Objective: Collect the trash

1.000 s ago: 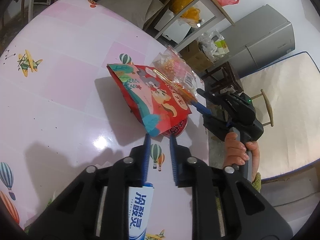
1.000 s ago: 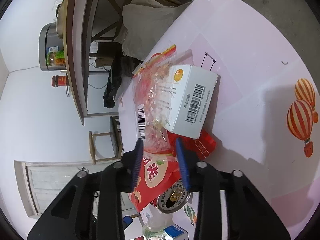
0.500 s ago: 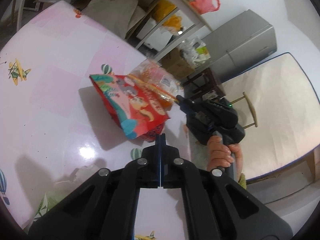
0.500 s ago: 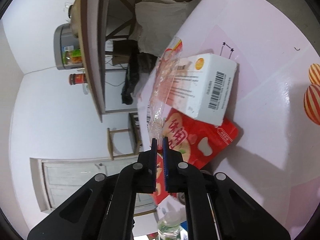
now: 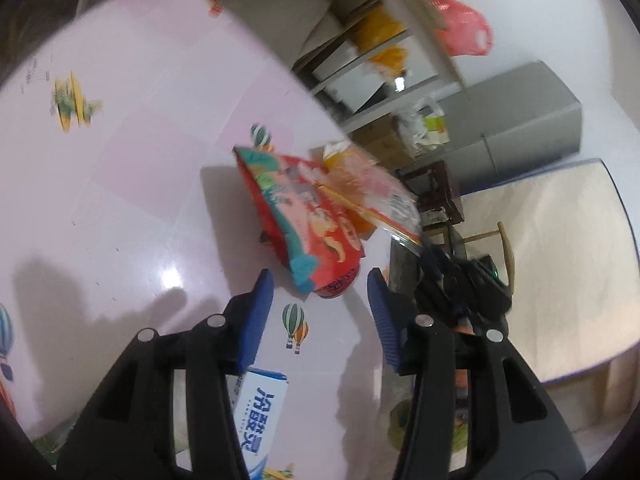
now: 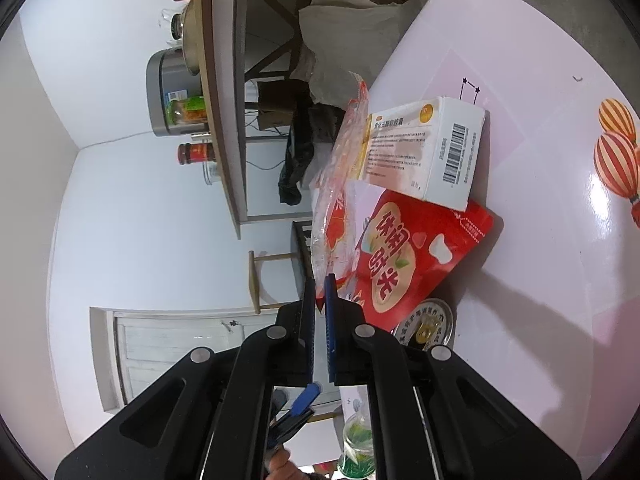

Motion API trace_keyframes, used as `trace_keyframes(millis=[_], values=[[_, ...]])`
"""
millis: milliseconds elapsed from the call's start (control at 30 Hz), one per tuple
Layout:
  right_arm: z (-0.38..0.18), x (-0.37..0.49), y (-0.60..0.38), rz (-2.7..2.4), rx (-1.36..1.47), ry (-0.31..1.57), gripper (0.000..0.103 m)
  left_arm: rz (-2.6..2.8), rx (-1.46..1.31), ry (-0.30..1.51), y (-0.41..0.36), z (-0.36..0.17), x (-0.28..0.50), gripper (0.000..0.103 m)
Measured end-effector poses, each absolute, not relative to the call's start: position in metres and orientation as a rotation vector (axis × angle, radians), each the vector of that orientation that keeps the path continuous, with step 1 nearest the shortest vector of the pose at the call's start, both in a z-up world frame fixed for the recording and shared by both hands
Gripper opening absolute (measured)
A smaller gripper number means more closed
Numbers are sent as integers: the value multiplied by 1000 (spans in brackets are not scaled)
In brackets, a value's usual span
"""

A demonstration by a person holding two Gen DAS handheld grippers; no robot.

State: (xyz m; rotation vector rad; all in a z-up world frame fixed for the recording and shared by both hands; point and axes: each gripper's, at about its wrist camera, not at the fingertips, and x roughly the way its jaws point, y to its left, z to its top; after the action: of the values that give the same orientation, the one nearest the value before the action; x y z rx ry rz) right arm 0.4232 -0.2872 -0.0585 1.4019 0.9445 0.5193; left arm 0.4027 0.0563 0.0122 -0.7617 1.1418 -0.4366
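Note:
A clear plastic wrapper (image 6: 336, 200) with red print hangs from my right gripper (image 6: 319, 286), which is shut on its lower end; it also shows in the left wrist view (image 5: 372, 188). Beneath it a red snack bag (image 6: 416, 260) lies on the pink table (image 6: 540, 60), under a white medicine box (image 6: 424, 148). In the left wrist view the red bag (image 5: 304, 216) rests partly on a round tin (image 5: 336, 286). My left gripper (image 5: 320, 284) is open and empty, just short of the bag's near corner.
A blue and white toothpaste box (image 5: 260, 412) lies under my left gripper. A round tin lid (image 6: 428, 326) sits by the bag. A green bottle (image 6: 356, 444) stands near the table edge. Shelving (image 6: 216, 92), a stool (image 6: 276, 280) and a fridge (image 5: 528, 120) stand beyond the table.
My left gripper shut half a second ago and has opened wide again. My right gripper closed on the clear wrapper and lifted it off the box.

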Motion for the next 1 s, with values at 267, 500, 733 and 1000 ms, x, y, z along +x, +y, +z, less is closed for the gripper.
trace_keyframes(millis=[267, 500, 733, 1000], values=[[-60, 416, -284, 551, 1425, 935, 5, -387, -990, 1288, 51, -35, 444, 46], [-55, 412, -284, 580, 1433, 930, 5, -448, -1033, 1240, 49, -39, 442, 1], [-37, 400, -284, 604, 1418, 904, 5, -520, -1026, 1157, 50, -21, 423, 0], [-8, 370, -285, 643, 1391, 860, 5, -646, -1023, 1061, 49, 12, 369, 0]])
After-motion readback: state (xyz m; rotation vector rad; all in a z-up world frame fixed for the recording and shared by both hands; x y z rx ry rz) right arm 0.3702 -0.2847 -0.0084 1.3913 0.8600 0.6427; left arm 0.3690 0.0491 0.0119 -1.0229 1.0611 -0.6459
